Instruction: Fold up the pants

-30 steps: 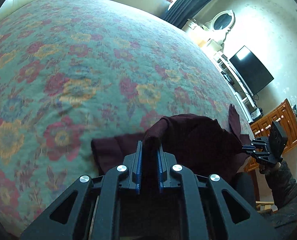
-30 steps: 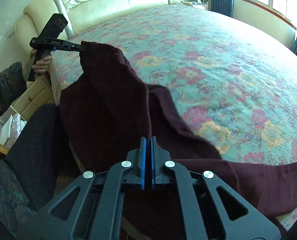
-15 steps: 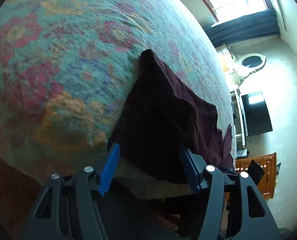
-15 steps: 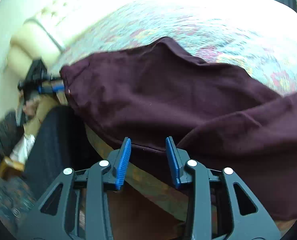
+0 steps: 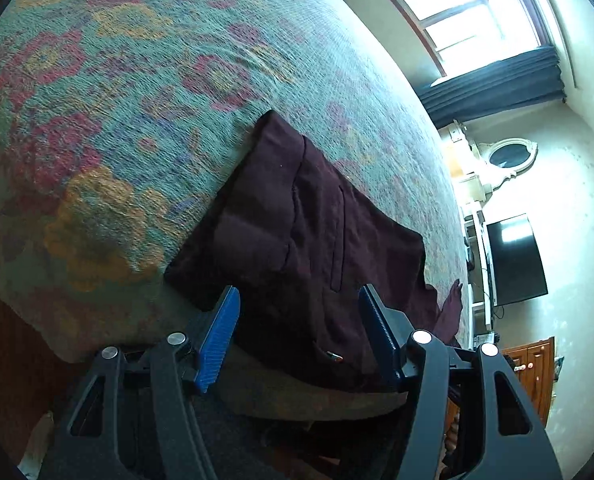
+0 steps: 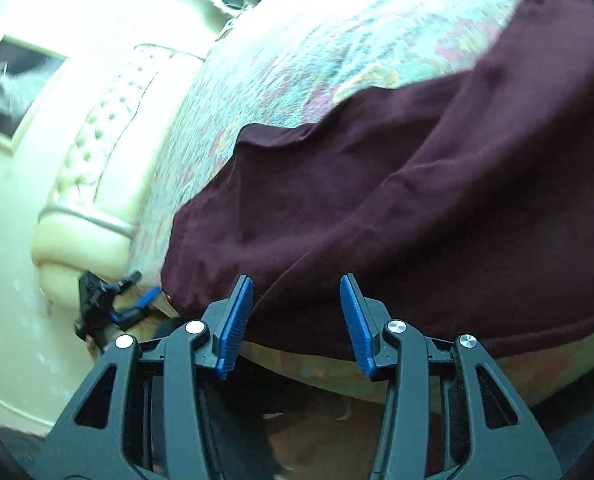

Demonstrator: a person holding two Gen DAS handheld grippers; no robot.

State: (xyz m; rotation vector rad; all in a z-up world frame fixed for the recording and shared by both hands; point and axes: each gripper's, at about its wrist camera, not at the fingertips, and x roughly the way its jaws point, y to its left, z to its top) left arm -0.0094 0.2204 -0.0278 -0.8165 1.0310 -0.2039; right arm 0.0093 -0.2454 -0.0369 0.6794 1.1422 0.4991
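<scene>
The dark maroon fabric pants (image 5: 309,240) lie flat on the floral green, red and yellow bedspread (image 5: 137,120), occupying the centre and lower centre of the left wrist view, with their near edge draped over the bed's front edge at the bottom of the frame. The left gripper (image 5: 297,332) stands with its blue-padded jaws well apart; the pants' near edge appears between them, but the pads do not press on the cloth. In the right wrist view, the pants (image 6: 397,208) fill the centre and right of the frame, and their hem runs along the mattress edge at lower centre. The right gripper (image 6: 295,320) has its jaws opening, with the hem in line between them and neither pad gripping it. The left gripper (image 6: 113,308) also shows at the lower left of that view, just beside the pants' corner. Bare bedspread extends across the upper left of the left wrist view and the upper centre of the right wrist view. A cream tufted headboard (image 6: 97,152) bounds the left side.
</scene>
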